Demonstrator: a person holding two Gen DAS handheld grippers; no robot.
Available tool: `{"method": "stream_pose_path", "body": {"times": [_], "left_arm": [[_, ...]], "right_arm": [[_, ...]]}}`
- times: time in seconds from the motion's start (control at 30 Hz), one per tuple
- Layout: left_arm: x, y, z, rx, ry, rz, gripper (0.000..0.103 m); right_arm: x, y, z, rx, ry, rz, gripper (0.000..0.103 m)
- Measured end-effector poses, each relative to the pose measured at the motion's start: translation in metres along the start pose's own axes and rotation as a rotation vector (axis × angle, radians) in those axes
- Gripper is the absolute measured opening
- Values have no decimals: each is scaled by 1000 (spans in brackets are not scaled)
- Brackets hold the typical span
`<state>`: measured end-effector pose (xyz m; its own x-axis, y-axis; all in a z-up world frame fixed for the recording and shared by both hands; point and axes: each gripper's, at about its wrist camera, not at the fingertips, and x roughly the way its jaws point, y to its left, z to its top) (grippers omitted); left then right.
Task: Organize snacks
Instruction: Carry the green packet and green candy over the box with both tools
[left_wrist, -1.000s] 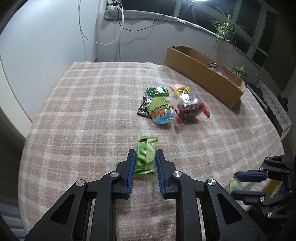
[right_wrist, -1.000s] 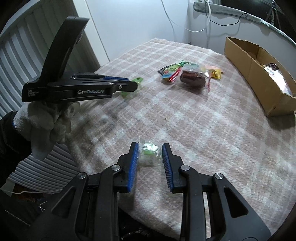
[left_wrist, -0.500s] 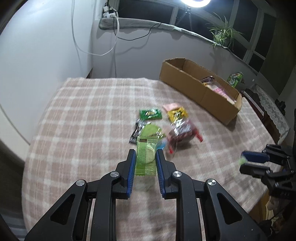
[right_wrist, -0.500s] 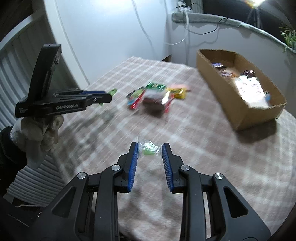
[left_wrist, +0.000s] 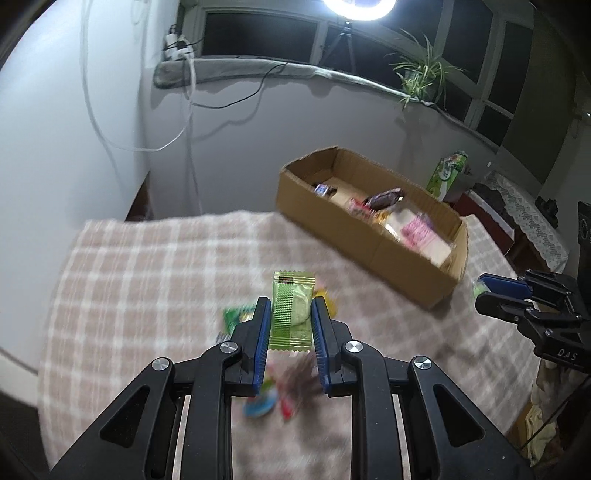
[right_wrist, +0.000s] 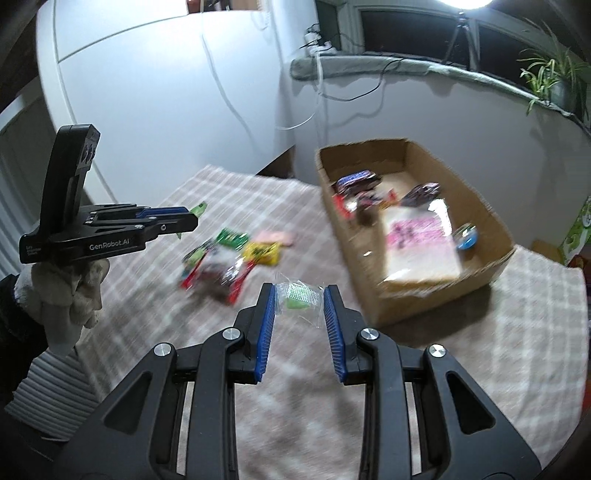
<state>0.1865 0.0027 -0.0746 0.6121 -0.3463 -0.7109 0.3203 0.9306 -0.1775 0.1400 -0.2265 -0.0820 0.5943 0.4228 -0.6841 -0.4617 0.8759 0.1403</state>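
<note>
Cardboard box (right_wrist: 436, 306) beyond loose snacks (right_wrist: 229, 258)

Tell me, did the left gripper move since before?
Yes. The left gripper, holding the green packet, went up and toward the box; the box looks nearer now.

- Left gripper (left_wrist: 289, 314): raised above the table, blue-padded fingers (left_wrist: 263, 339) closed on a green snack packet (left_wrist: 291, 310).
- Right gripper (right_wrist: 300, 301): also raised, fingers clamping a small clear wrapper (right_wrist: 298, 297).
- Gloved left hand (right_wrist: 66, 291) grips the handle.
</note>
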Motion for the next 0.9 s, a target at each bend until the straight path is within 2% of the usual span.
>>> {"method": "stream_pose_path", "body": {"times": [0.37,0.6,0.9], "left_arm": [[40,-30,61,42,-16,-57,20],[70,-50,92,57,-12,-95,20],[112,-64,116,74,14,-106,20]], "right_arm": [[5,-56,37,39,-33,-66,28],[25,-81,46,42,-8,-92,28],[44,-121,52,91,8,-123,28]]}}
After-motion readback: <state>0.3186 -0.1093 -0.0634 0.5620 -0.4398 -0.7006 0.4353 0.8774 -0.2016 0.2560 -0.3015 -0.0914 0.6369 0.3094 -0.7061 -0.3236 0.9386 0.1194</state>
